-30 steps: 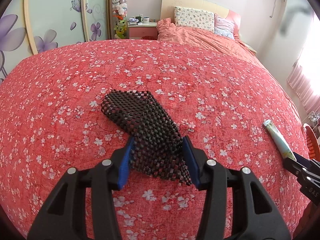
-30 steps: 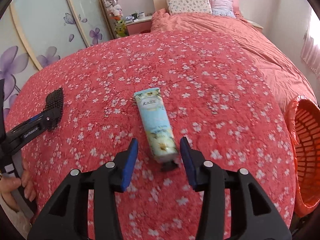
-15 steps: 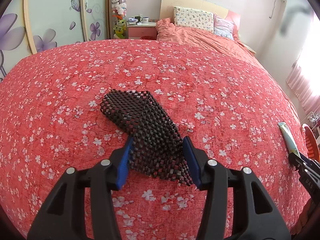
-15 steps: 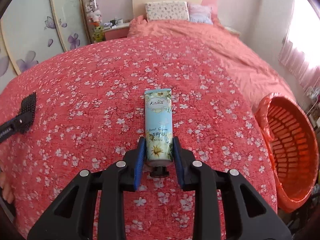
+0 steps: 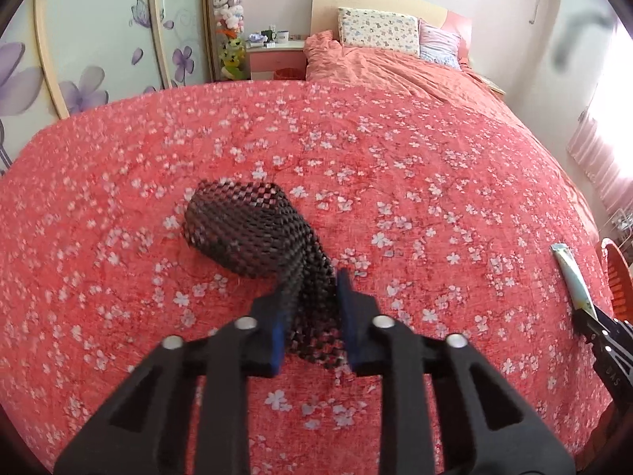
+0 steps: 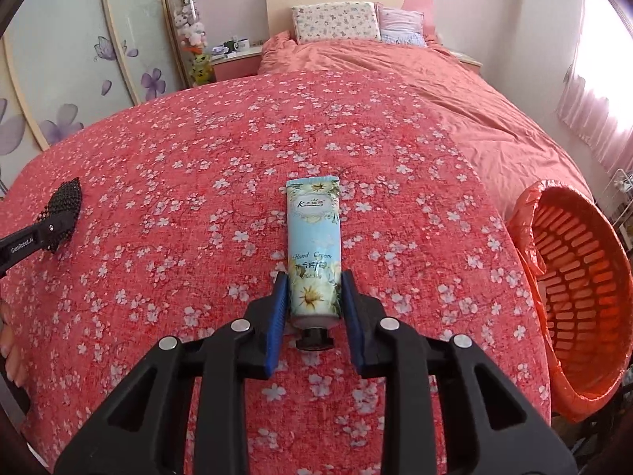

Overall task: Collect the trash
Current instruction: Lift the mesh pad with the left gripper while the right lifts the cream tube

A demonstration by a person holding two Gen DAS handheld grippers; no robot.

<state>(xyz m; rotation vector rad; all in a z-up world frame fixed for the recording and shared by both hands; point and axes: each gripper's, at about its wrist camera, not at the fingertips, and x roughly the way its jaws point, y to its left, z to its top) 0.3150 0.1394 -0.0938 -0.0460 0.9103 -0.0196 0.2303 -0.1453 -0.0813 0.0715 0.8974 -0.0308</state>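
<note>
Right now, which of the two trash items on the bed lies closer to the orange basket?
The hand cream tube, held in the right hand-held gripper; the black mesh mat lies far across the bed from the basket.

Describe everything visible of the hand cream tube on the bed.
The pale blue plastic hand cream tube, printed with white daisies and "Hand Cream" lettering, lies flat on the red floral bedspread, black cap toward the camera, crimped end pointing away. The right gripper is shut on its lower body, a blue pad on each side. An orange basket stands right.

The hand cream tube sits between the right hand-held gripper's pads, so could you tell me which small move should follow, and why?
Probably lift the hand cream tube and swing it right toward the orange basket: the right hand-held gripper clamps its lower end, and it looks barely clear of the bedspread.
</note>
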